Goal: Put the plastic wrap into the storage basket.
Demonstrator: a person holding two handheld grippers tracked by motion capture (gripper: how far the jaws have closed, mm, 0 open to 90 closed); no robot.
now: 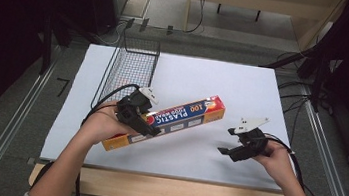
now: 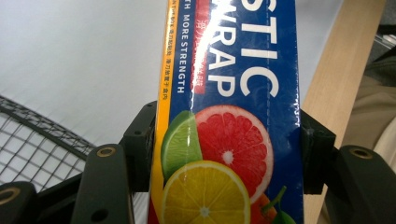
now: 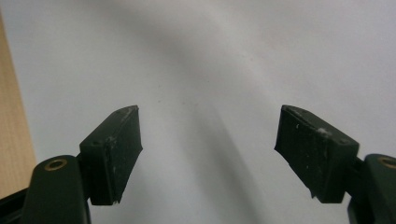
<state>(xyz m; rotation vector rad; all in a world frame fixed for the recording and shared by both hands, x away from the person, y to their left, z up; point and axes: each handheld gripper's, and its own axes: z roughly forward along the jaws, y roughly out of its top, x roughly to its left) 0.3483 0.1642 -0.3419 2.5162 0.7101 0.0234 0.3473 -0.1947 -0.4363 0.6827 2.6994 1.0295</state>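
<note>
Left tongs (image 1: 151, 125) clamp plastic-wrap box (image 1: 188, 114); right tongs (image 1: 226, 142) gape.

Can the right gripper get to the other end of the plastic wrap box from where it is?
Probably yes. The right gripper has its jaws open and nothing in them, and bare white table lies between it and the free end of the plastic wrap box, which the left gripper holds nearer the other end.

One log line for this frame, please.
left tool: shut on wrap box | right tool: open, empty | wire basket: behind
</note>
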